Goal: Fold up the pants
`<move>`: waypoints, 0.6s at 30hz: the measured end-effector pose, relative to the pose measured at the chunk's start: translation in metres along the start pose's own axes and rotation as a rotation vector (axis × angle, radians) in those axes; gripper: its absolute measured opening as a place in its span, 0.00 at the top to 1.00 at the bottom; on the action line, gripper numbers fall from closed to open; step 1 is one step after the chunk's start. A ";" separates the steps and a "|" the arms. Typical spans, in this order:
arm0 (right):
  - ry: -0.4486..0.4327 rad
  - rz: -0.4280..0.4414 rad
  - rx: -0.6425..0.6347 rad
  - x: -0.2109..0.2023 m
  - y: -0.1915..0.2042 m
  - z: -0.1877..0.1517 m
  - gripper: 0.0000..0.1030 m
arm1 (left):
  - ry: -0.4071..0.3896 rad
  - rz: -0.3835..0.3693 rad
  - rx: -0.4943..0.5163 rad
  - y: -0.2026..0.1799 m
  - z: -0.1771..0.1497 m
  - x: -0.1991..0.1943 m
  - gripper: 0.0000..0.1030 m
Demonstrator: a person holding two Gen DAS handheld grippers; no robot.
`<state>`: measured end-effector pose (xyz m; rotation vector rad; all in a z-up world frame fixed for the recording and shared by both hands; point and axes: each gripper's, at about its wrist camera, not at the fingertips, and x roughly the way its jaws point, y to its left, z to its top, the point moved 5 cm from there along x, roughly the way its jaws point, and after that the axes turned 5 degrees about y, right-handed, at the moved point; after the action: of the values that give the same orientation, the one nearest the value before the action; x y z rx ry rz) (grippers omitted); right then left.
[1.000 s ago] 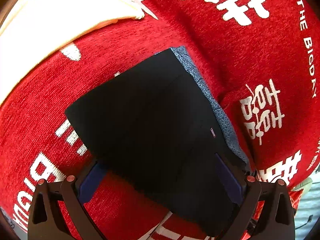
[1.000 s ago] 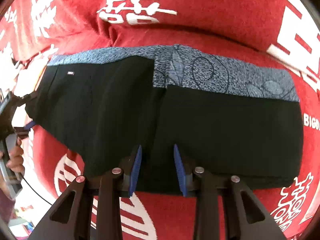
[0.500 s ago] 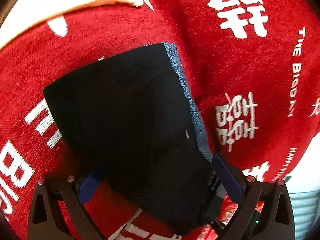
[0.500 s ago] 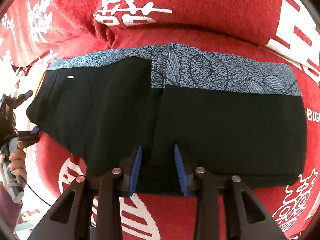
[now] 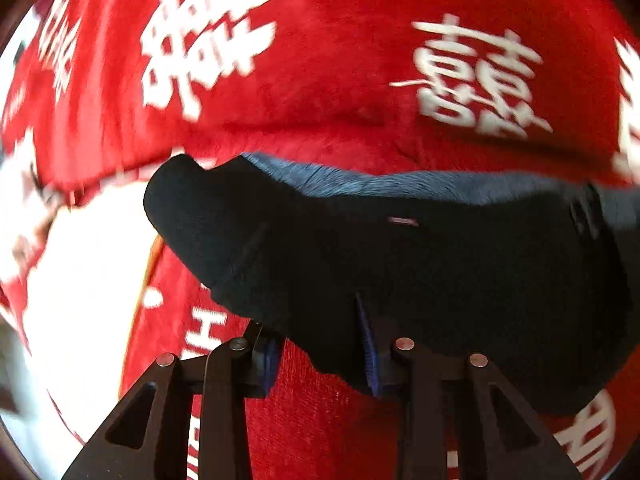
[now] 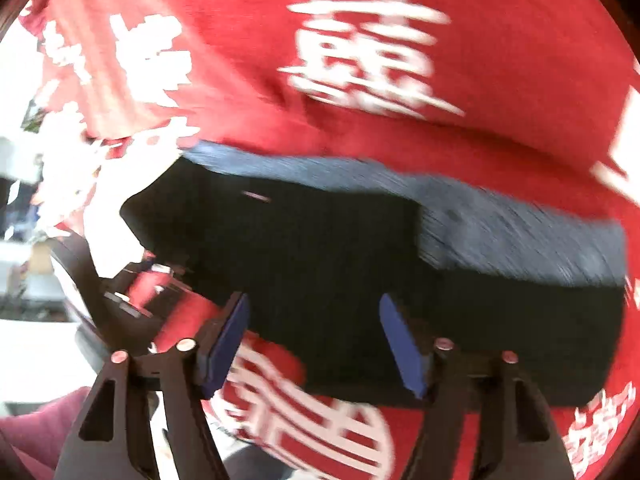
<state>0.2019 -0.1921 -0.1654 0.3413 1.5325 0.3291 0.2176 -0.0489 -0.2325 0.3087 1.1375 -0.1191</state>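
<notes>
Left wrist view: the left gripper [image 5: 320, 350] pinches the near edge of the black pants [image 5: 440, 272], whose long axis runs left to right across a red blanket [image 5: 340, 60] printed with white characters.

Right wrist view: the right gripper [image 6: 316, 334] jaws are opening, its pads [image 6: 226, 332] off the pants [image 6: 340, 256]; the blue waistband [image 6: 500, 232] lies along the far side.

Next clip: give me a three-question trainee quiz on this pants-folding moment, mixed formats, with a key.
1. True or false: the folded black pants with a blue-grey patterned waistband lie on a red blanket printed with white characters.
2. Which gripper has black fabric pinched between its pads? A) left gripper B) right gripper C) neither
3. Fill in: in the right wrist view, the patterned waistband runs along the pants' ____ edge.

Key: 1 true; 2 A; 3 far (upper)
</notes>
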 end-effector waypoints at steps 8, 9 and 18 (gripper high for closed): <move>0.262 0.125 -0.231 0.058 0.131 0.087 0.22 | -0.030 0.030 0.089 -0.003 -0.001 0.001 0.66; 0.296 0.122 -0.274 0.068 0.148 0.092 0.21 | -0.032 0.031 0.091 -0.003 -0.001 0.001 0.66; 0.584 -0.115 -0.478 0.164 0.211 0.085 0.21 | -0.027 0.016 0.059 0.000 -0.006 -0.003 0.66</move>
<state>0.2904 0.0668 -0.2260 -0.2442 1.9640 0.7317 0.2111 -0.0478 -0.2320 0.3675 1.1060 -0.1421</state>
